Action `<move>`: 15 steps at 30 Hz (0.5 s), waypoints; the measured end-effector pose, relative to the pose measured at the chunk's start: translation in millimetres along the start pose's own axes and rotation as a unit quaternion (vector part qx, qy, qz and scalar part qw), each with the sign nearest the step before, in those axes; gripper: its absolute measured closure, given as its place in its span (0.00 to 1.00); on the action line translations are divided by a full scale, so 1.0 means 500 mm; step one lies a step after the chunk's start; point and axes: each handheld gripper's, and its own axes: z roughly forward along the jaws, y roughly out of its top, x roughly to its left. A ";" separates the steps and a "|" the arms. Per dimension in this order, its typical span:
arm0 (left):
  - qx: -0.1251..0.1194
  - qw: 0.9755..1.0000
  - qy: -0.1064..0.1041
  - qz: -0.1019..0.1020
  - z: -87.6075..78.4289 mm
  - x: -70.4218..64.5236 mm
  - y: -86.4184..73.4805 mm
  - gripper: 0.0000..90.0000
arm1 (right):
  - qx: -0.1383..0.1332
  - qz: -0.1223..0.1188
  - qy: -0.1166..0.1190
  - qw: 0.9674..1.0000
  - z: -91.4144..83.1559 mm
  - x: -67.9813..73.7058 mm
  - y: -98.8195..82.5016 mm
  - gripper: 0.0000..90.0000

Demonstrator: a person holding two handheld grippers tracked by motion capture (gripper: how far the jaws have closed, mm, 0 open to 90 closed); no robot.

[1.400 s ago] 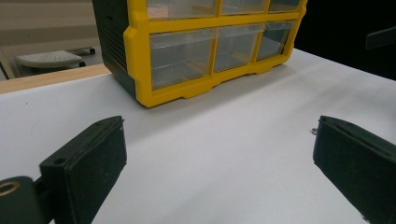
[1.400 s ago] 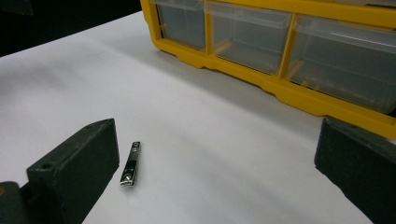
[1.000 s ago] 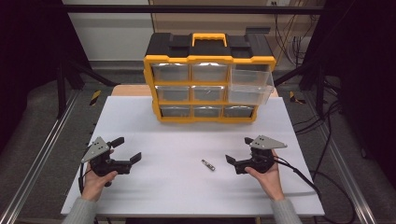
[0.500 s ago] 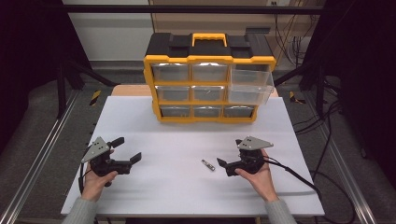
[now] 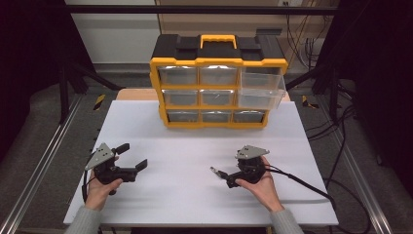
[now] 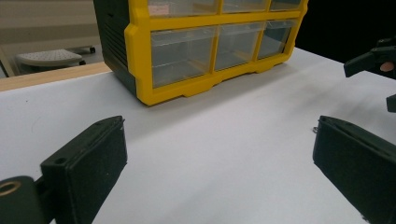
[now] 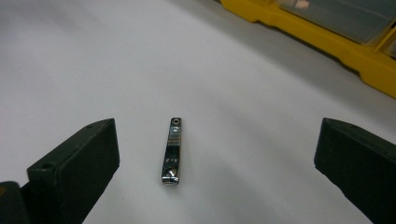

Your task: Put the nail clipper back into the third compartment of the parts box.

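From my seat, the yellow-and-black drawer cabinet (image 5: 218, 83) at the far side of the white table (image 5: 195, 200) is my marker, so everything gets placed off that. Well in front of its left end I have the left gripper (image 5: 130, 157), held low over the table, jaws spread wide with nothing between them. In the left gripper view, bare white surface lies between its jaws and the cabinet's bottom row of clear drawers sits beyond. Moving right: in front of the cabinet's middle lies the small chrome nail clipper (image 7: 171, 150), flat on the table. The right gripper (image 5: 225, 177) is right at it, jaws wide apart, the clipper lying between them, untouched by either pad in the right gripper view.
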 end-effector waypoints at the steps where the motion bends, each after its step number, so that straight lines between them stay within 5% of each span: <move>1: 0.000 1.000 0.000 0.000 0.000 0.000 0.000 0.03 | 0.005 0.000 0.000 1.000 0.003 0.002 -0.001 0.01; 15: 0.003 1.000 0.001 0.000 0.001 0.001 -0.002 0.03 | 0.056 0.003 0.017 0.998 0.039 0.013 -0.012 0.11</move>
